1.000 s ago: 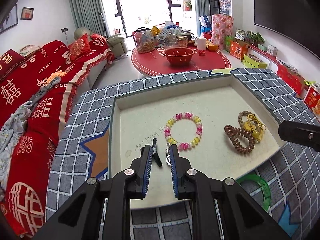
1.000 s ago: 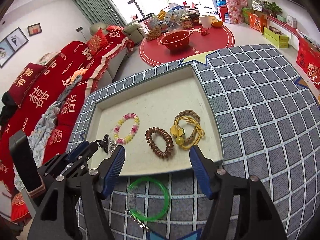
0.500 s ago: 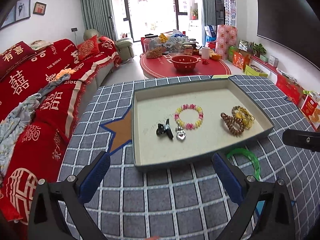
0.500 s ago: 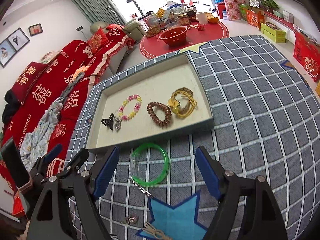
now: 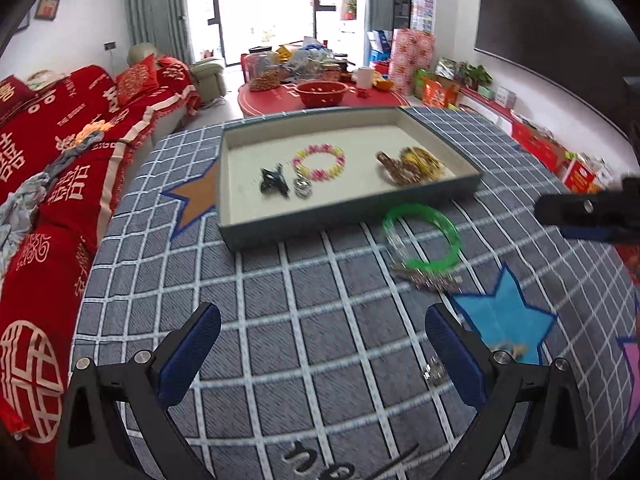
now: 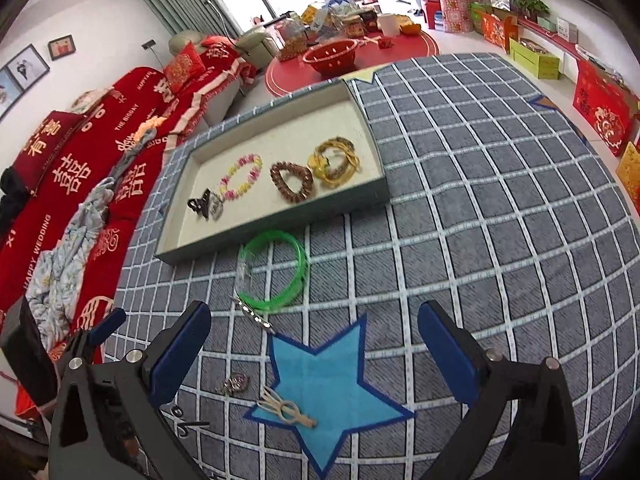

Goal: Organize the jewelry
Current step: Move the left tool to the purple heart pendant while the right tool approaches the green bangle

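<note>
Checked grey cloth with coloured stars covers the table (image 6: 500, 200), and a red-draped sofa (image 5: 60, 152) runs along its nine o'clock side. At twelve o'clock on the cloth sits the tray (image 5: 344, 210), already holding a black clip (image 5: 274, 180), a small silver piece just beside it, a pink-and-yellow bead bracelet (image 5: 319, 161), a brown coil hair tie (image 6: 291, 181) and a yellow tangle of bands (image 6: 335, 157).

Outside the tray, touching nothing in it, a green bangle (image 6: 276, 270) lies just off the near wall with a silver clip (image 6: 256, 315) at its six o'clock edge. Nearer in, a small pinkish charm (image 6: 235, 385) and a cream hair clip (image 6: 286, 408) lie on and beside the blue star (image 6: 324, 396).

Both claws are released and empty: the left gripper (image 5: 322, 352) with its fingers wide, the right gripper (image 6: 314, 350) with jaws that have just been opening, nothing between them.

So one item seems just delivered, and the step in hand is fetching the next loose piece. That calls for lowering over one item, likely the cream clip or bangle, straddling it, then closing.
</note>
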Tool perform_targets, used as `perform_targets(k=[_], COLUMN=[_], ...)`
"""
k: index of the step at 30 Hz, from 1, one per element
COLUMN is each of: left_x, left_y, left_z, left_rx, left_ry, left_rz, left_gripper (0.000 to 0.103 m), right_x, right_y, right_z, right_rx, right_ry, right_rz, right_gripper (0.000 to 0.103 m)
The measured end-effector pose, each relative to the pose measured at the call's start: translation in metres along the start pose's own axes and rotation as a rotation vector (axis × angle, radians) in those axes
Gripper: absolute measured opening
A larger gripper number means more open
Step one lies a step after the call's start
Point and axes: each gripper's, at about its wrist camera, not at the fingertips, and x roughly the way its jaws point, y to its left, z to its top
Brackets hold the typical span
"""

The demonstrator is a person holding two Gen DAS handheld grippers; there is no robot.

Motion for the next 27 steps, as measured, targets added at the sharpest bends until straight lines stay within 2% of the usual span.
perform_targets(k=[10, 27], left_x=[0.004, 0.019], left_y=[-0.030, -0.044], left_z=[-0.018, -0.026], left_rx=[0.092, 0.126], left_ry=[0.041, 0.082], left_rz=[-0.037, -0.030], left_gripper=[0.103, 0.103], right_x=[0.010, 0.042], right_y=[-0.010, 0.001], right_z=[-0.018, -0.004], right_rx=[0.006, -0.032], right_ry=[0.059, 0.105], right_rz=[-0.050, -0.102], right_gripper=[0.103, 0.103])
